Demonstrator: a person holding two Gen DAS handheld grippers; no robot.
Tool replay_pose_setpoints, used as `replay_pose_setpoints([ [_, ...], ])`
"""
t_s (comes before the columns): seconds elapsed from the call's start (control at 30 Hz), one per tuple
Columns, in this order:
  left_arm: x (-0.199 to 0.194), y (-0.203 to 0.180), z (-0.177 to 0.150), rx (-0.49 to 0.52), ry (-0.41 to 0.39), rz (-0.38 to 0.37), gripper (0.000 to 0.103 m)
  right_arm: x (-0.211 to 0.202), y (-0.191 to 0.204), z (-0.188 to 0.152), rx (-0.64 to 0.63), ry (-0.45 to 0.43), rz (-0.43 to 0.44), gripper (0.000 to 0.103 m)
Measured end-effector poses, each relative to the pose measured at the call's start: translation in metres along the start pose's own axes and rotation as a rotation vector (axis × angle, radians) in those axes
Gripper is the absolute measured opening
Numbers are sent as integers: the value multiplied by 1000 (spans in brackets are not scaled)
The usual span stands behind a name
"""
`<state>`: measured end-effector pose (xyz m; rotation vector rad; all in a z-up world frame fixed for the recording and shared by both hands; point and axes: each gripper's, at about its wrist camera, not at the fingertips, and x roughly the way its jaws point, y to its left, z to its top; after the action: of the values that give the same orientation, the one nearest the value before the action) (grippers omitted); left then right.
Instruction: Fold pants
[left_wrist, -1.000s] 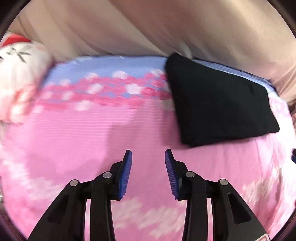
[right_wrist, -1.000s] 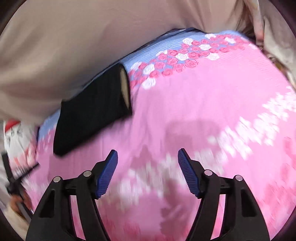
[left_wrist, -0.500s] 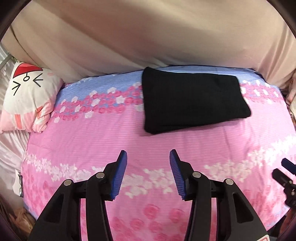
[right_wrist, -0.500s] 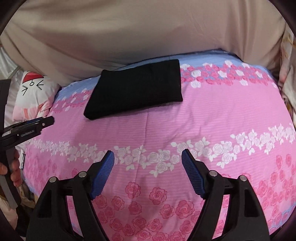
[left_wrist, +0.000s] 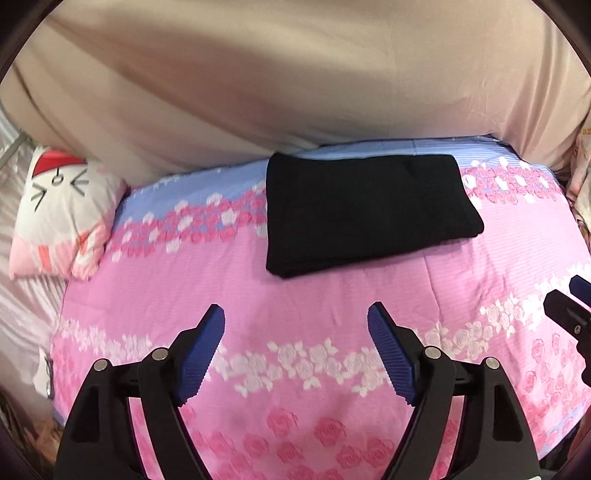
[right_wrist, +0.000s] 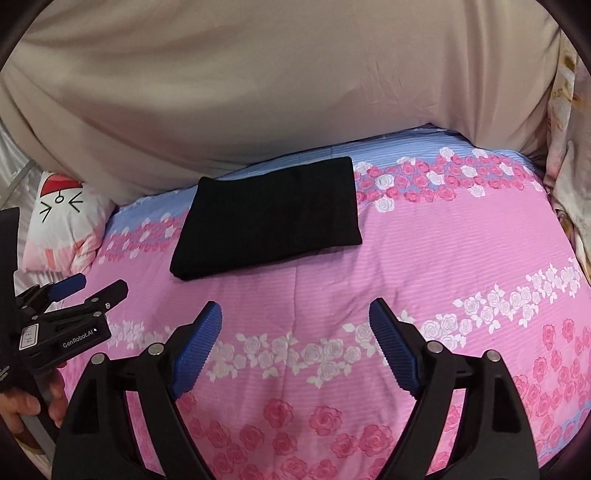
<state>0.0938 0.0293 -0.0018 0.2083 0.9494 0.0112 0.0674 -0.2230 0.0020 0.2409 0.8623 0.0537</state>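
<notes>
The black pants (left_wrist: 365, 214) lie folded into a flat rectangle at the far side of the bed; they also show in the right wrist view (right_wrist: 269, 218). My left gripper (left_wrist: 295, 347) is open and empty, held above the pink floral bedspread (left_wrist: 325, 317) well short of the pants. My right gripper (right_wrist: 295, 343) is open and empty too, at a similar distance from them. The left gripper also shows at the left edge of the right wrist view (right_wrist: 88, 288), and the right gripper's tip shows at the right edge of the left wrist view (left_wrist: 569, 302).
A white and pink cat-face pillow (left_wrist: 59, 210) lies at the bed's left end. A beige curtain (left_wrist: 295, 85) hangs behind the bed. Floral fabric (right_wrist: 569, 147) hangs at the right. The bedspread (right_wrist: 406, 258) lies flat between grippers and pants.
Both grippers have pulled back from the pants and levelled out; the pants now lie further away. The left gripper's jaws have opened wider.
</notes>
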Motion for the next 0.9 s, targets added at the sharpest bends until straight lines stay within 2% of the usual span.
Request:
replay_pose_setpoints([
  [0.07,3,4,5,13,-17,-17,86,4,9,3,2,-6,-18,81],
  [0.27,18,10,20,61,-43,-39,86,16,31,15,-20,-42,-52,81],
  [0.33,25,9,22,64,-34,-56,86,20,36,19,-27,-45,-57,81],
  [0.4,35,9,24,57,-15,-106,86,25,38,22,-30,-48,-57,81],
  [0.5,44,8,26,45,-10,-123,86,31,40,25,-30,-46,-58,81],
  [0.67,48,4,30,53,-31,-87,86,38,38,29,-28,-41,-59,81],
  [0.8,49,-1,32,71,-38,-17,86,39,34,32,-24,-43,-63,82],
  [0.9,49,-2,33,74,-39,-11,86,39,31,33,-22,-44,-67,82],
])
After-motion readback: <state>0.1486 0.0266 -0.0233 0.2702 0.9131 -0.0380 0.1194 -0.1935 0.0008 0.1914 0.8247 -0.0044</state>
